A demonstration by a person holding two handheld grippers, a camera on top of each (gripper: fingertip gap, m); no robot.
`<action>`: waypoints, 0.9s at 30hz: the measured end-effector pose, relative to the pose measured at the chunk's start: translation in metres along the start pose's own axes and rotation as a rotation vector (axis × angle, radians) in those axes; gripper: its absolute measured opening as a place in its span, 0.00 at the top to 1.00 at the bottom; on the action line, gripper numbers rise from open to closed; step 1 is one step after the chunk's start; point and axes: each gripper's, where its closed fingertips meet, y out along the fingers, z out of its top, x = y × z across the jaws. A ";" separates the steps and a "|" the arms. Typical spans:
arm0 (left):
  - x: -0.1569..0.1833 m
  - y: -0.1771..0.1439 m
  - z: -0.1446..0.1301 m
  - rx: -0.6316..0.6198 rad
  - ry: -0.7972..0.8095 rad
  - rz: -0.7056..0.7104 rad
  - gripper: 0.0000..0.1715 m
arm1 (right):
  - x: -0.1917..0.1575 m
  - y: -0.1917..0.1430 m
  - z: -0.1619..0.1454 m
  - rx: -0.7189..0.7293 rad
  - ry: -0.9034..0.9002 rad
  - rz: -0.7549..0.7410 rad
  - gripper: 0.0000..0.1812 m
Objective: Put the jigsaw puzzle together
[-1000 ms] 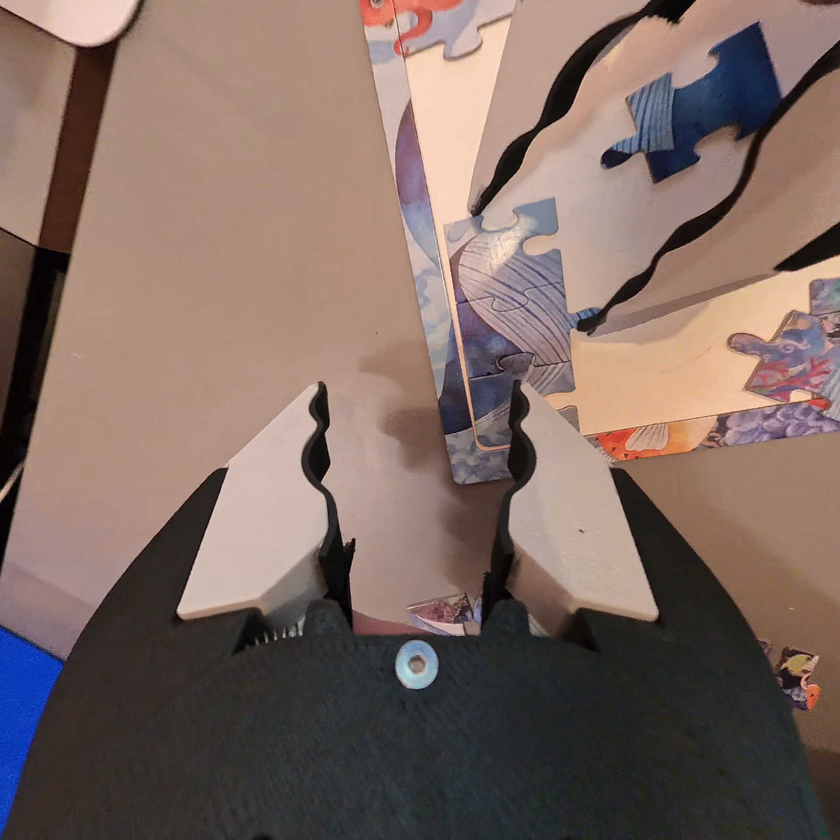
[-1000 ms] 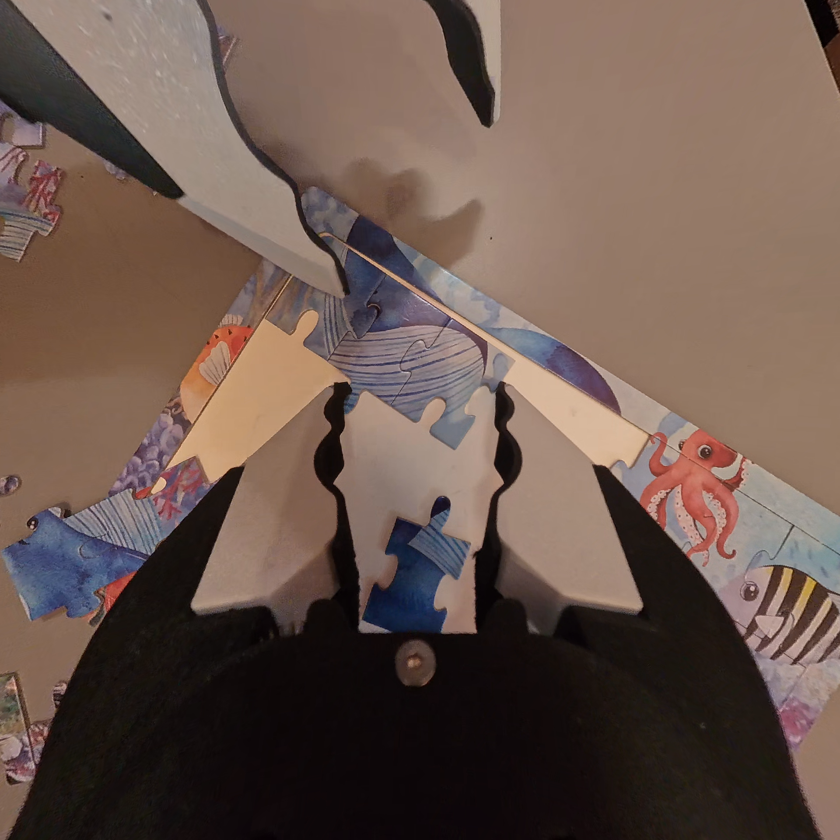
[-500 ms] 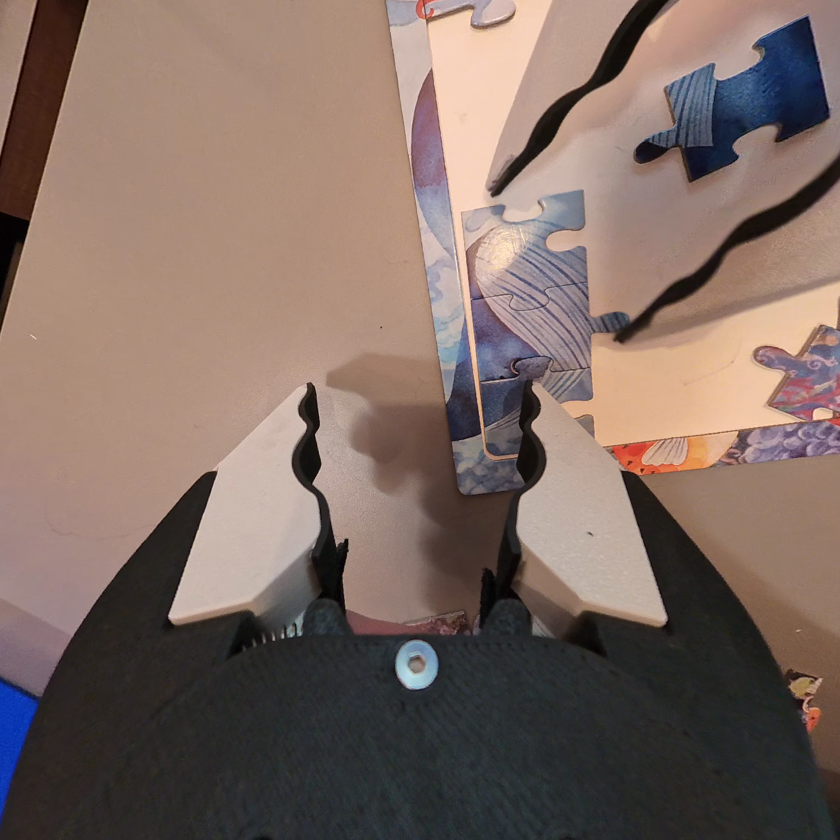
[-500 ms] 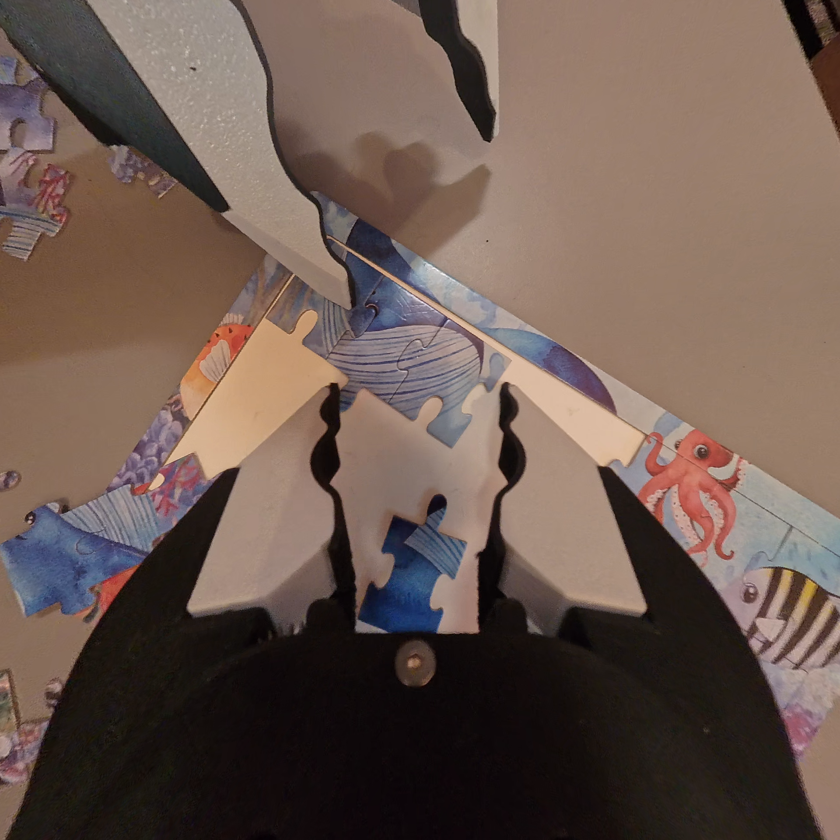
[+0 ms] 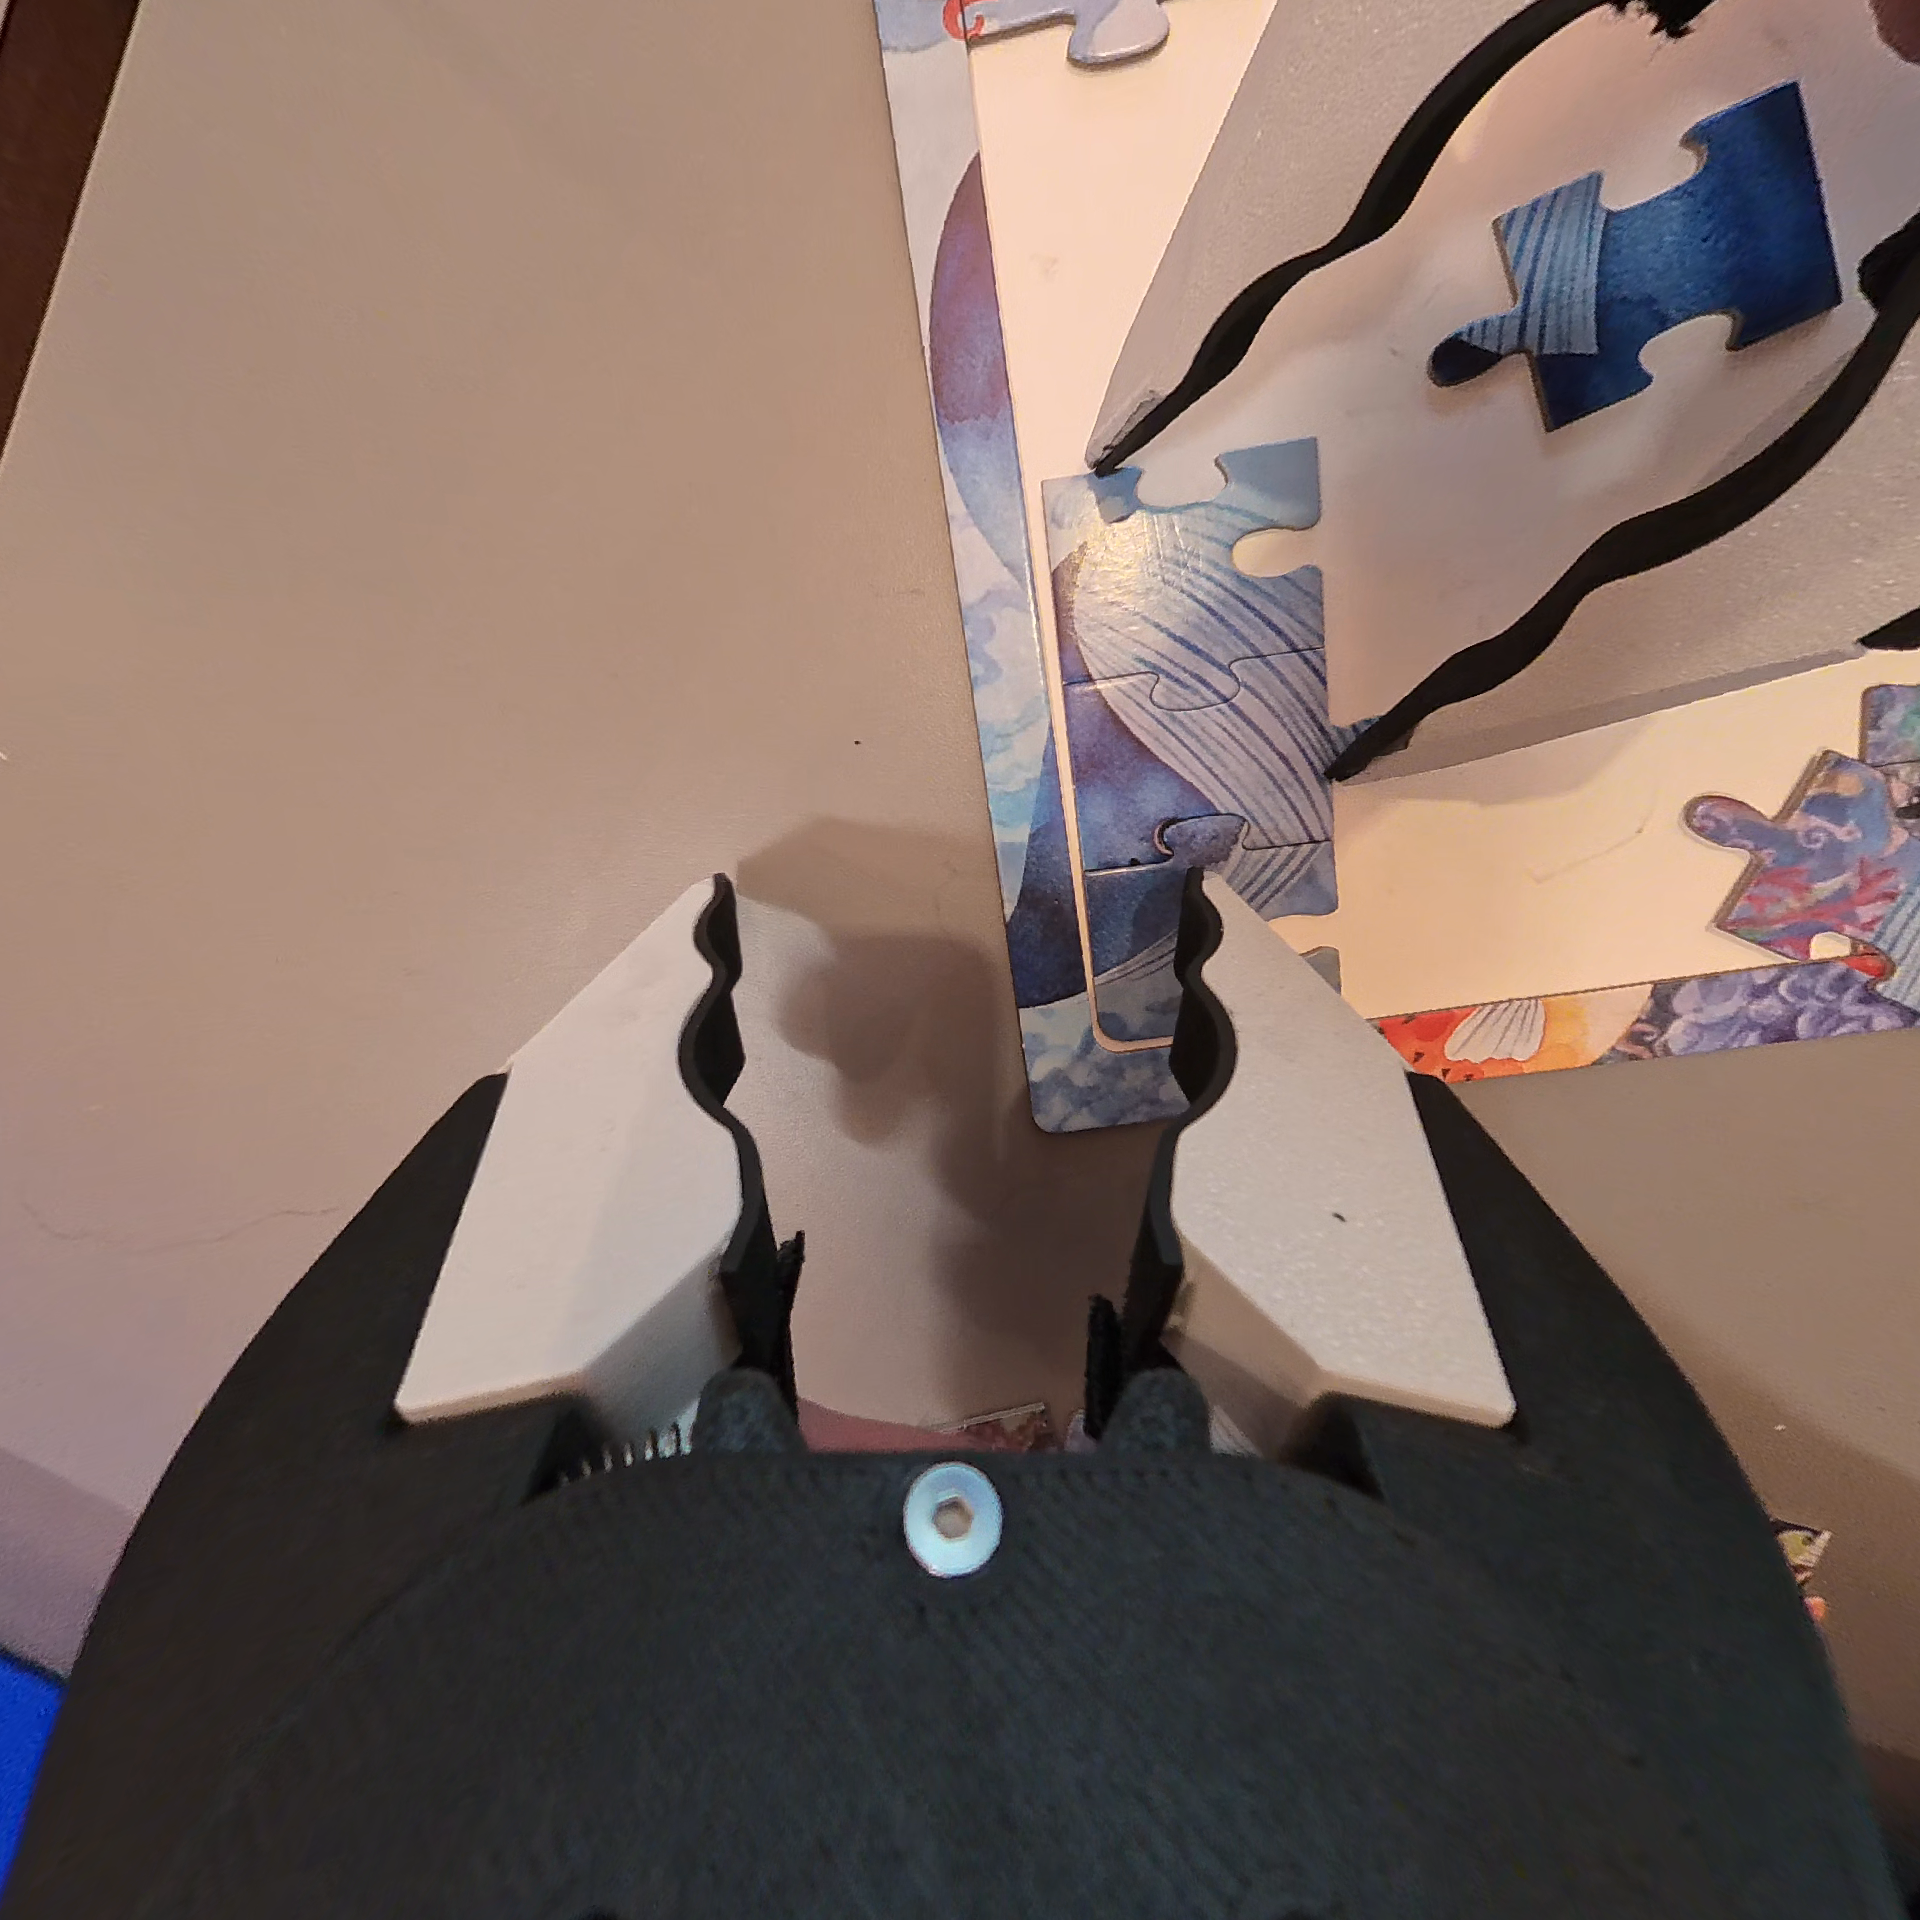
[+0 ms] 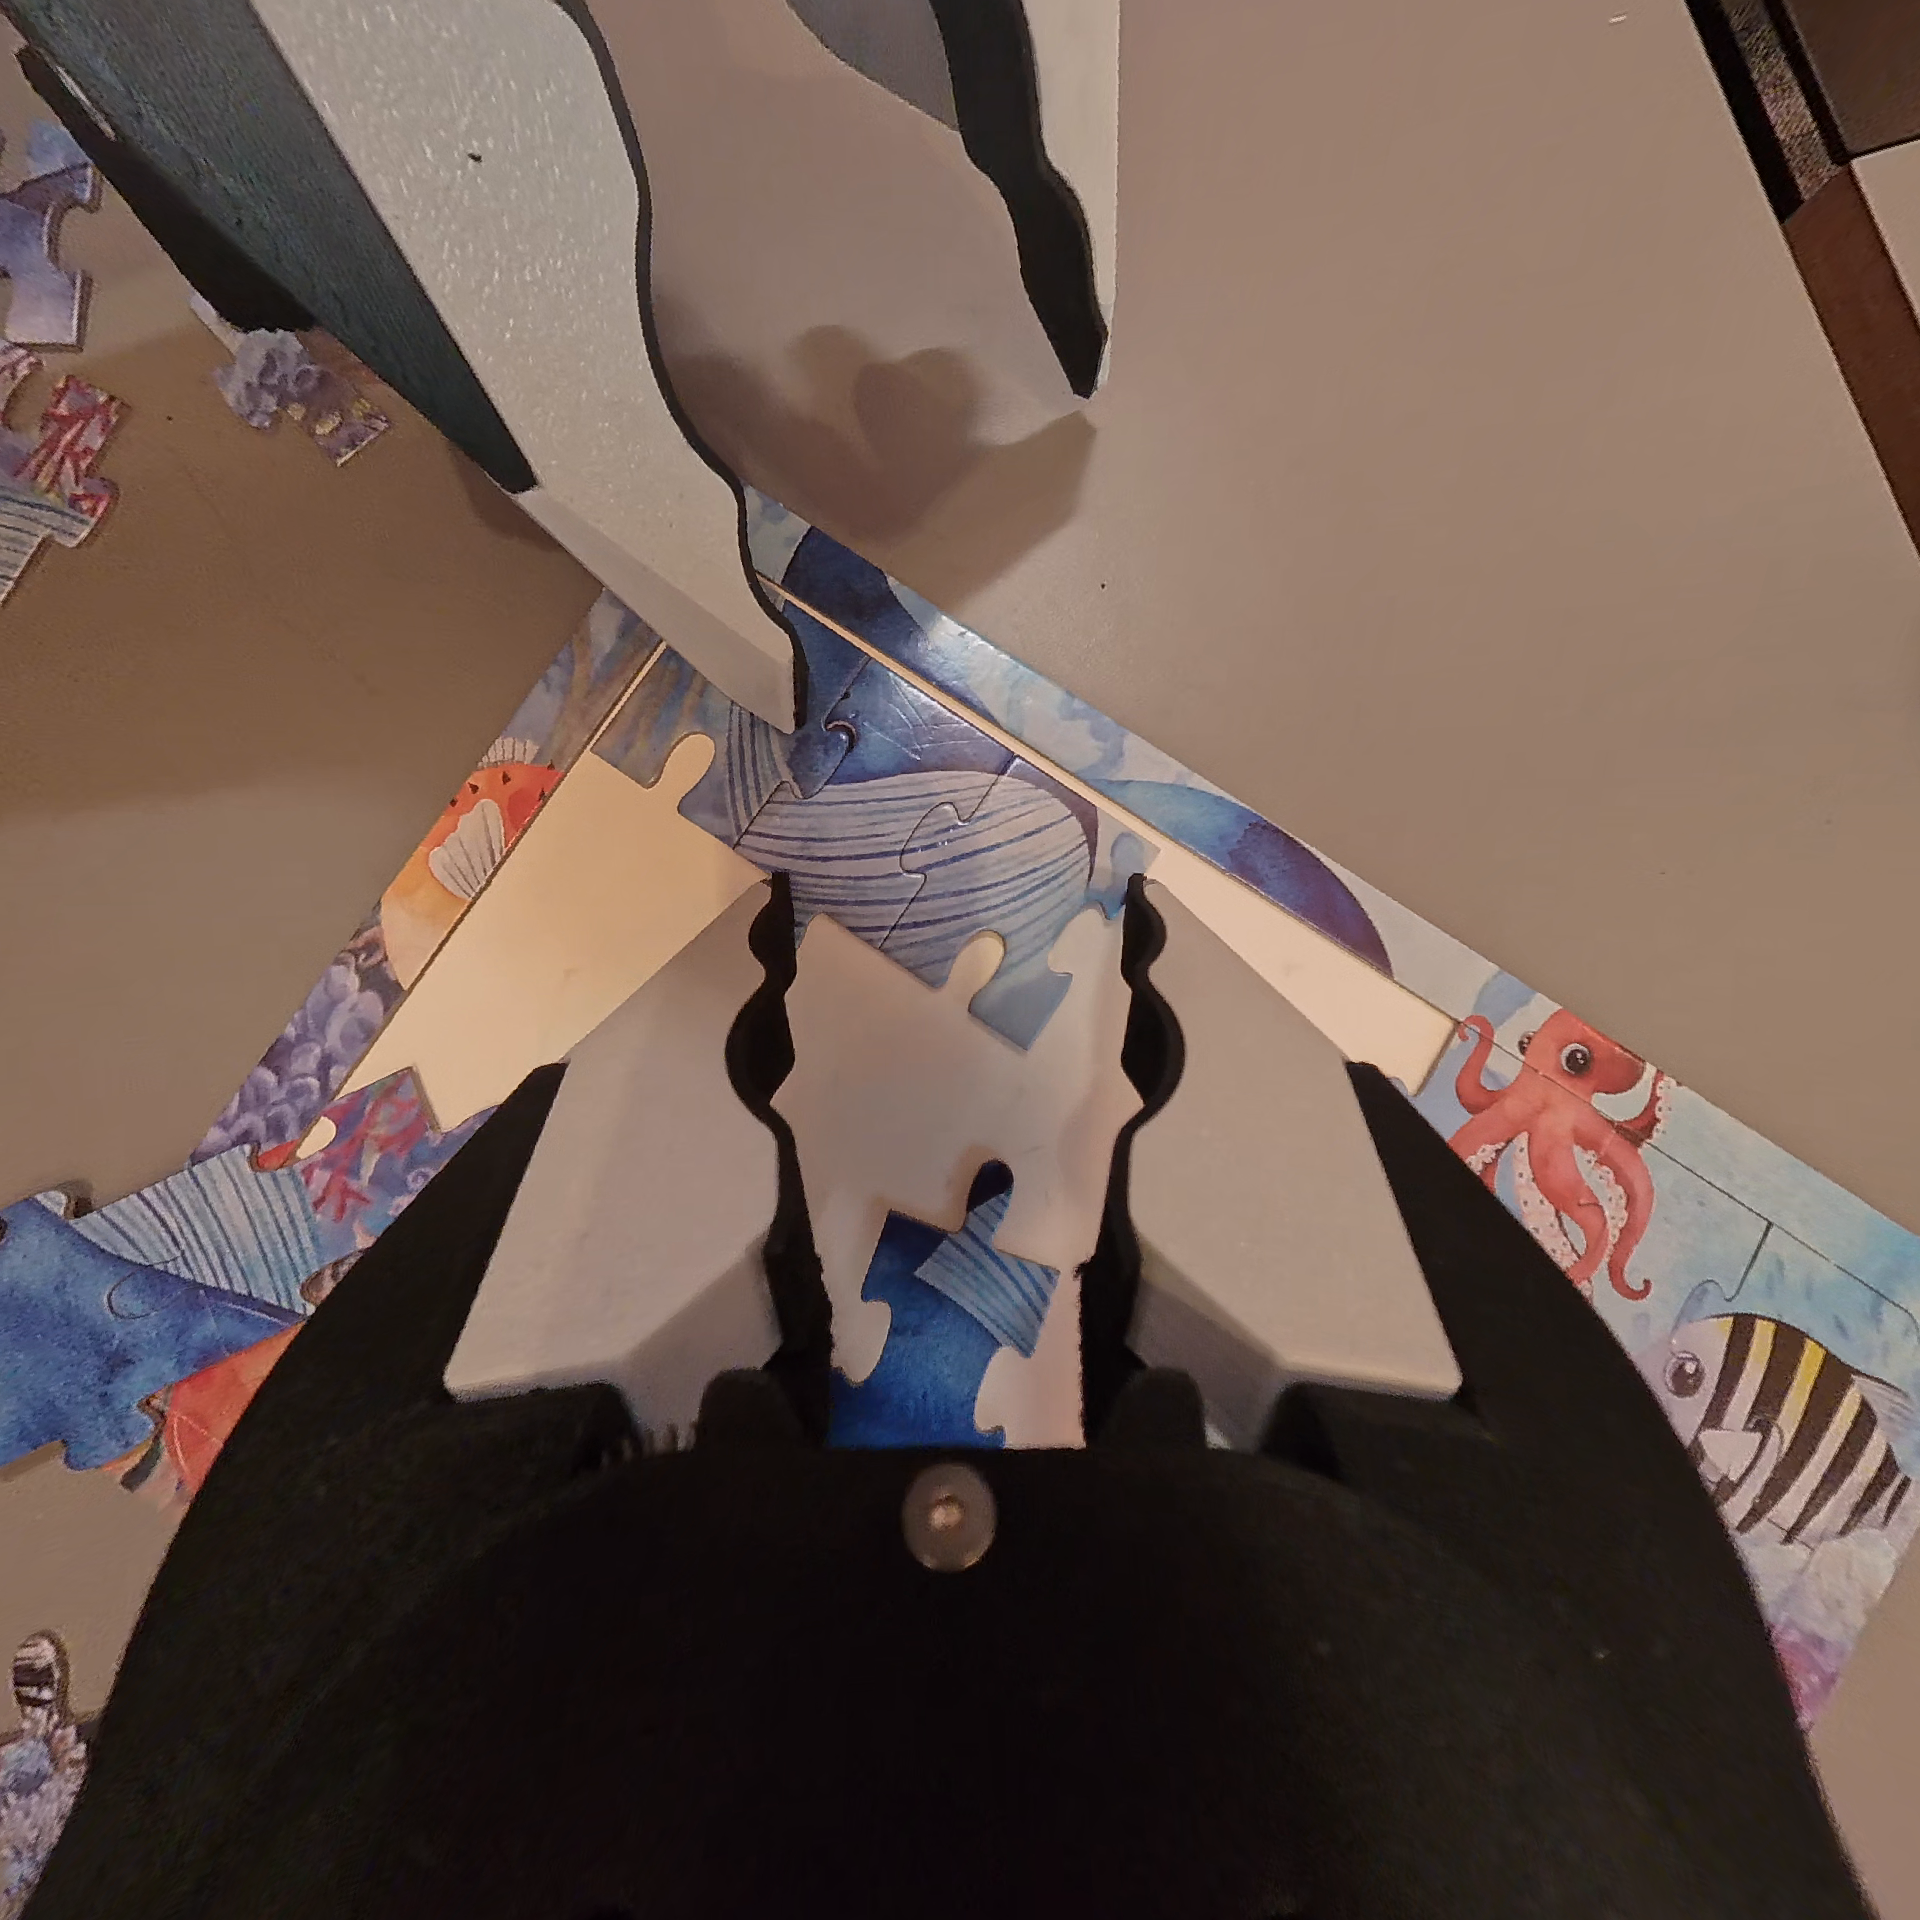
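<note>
Jaws gape over dark blue piece [image 6: 935,1340] inside tray [image 6: 582,914].

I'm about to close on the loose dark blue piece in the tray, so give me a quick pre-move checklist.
1. Right gripper open: ok.
2. Dark blue piece lies between its fingers: ok.
3. Piece flat, picture side up on the tray: ok.
4. Left gripper open and holding nothing: ok.
5. Left fingertip clear of the joined whale pieces: not ok, it overlaps them.
6. Piece's tabs match the open edge: cannot tell.
</note>
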 end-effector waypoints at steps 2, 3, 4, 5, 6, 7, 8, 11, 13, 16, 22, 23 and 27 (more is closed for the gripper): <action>0.000 0.000 0.000 0.001 -0.002 -0.004 0.52 | 0.000 0.000 0.000 0.005 0.004 0.001 0.66; 0.001 0.000 0.000 0.002 -0.003 -0.007 0.52 | 0.001 0.000 0.001 0.008 0.009 0.002 0.66; 0.001 0.000 0.000 0.002 -0.004 -0.008 0.52 | 0.004 -0.001 0.002 0.018 0.018 -0.012 0.70; 0.001 0.000 0.000 0.002 -0.005 -0.009 0.53 | 0.007 -0.004 0.005 0.047 0.009 -0.032 0.82; 0.001 0.000 0.000 0.001 -0.006 -0.010 0.53 | 0.000 -0.007 0.010 0.088 0.003 0.020 0.86; 0.001 0.000 0.000 0.001 -0.006 -0.009 0.52 | -0.002 -0.008 0.012 0.102 0.028 0.043 0.90; 0.001 0.000 0.000 0.002 -0.008 -0.010 0.52 | -0.001 -0.007 0.009 0.073 0.045 0.040 0.81; 0.001 0.001 0.000 0.003 -0.012 -0.012 0.52 | 0.011 -0.007 0.003 0.042 0.035 -0.025 0.71; 0.002 0.000 0.000 0.003 -0.012 -0.012 0.52 | 0.006 -0.008 0.005 0.064 0.083 0.034 0.70; 0.002 0.000 0.000 0.002 -0.015 -0.012 0.52 | 0.004 -0.005 -0.002 0.030 0.110 0.064 0.68; 0.003 0.000 0.000 0.003 -0.019 -0.015 0.52 | -0.005 -0.004 0.000 0.028 0.130 0.105 0.71; 0.003 0.000 0.000 0.003 -0.020 -0.016 0.52 | -0.006 -0.005 0.001 0.037 0.151 0.125 0.70; 0.004 0.000 0.001 0.003 -0.019 -0.018 0.52 | -0.006 -0.006 0.003 0.066 0.204 0.168 0.70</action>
